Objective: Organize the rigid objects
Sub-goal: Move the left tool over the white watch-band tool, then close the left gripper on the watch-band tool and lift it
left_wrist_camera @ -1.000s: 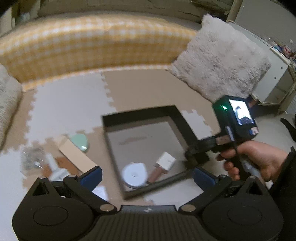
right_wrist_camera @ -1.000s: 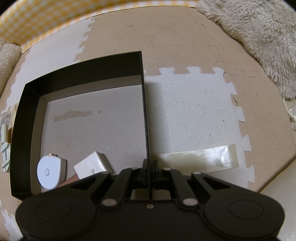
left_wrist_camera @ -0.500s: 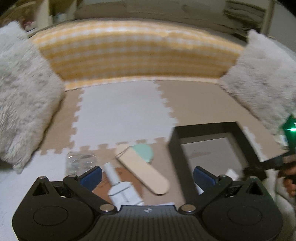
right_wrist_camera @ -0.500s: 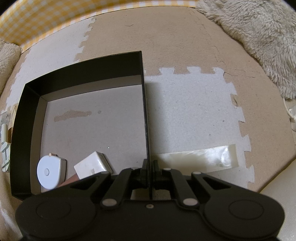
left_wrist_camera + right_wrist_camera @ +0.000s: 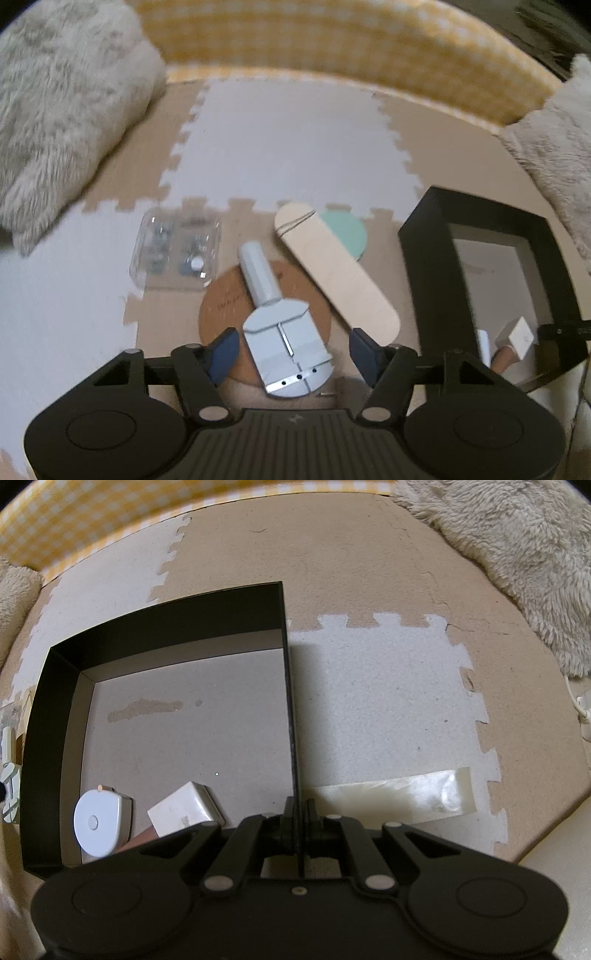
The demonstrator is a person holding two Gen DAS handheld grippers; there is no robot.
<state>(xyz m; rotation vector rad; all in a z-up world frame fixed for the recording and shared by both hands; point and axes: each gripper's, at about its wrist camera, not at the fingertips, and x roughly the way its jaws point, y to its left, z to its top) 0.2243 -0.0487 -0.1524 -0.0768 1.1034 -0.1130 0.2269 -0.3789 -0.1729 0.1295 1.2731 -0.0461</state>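
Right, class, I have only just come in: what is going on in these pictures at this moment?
A person is tidying small hard objects into a black box. The right gripper is shut on the box's right wall. The left gripper is open, with the grey tool between its fingers, not yet gripped. That tool lies on a cork coaster, beside a wooden board and a clear case. A white round item and a white block are already in the box.

Home living room floor — foam puzzle mats, fluffy cushions, yellow checked sofa edge behind.
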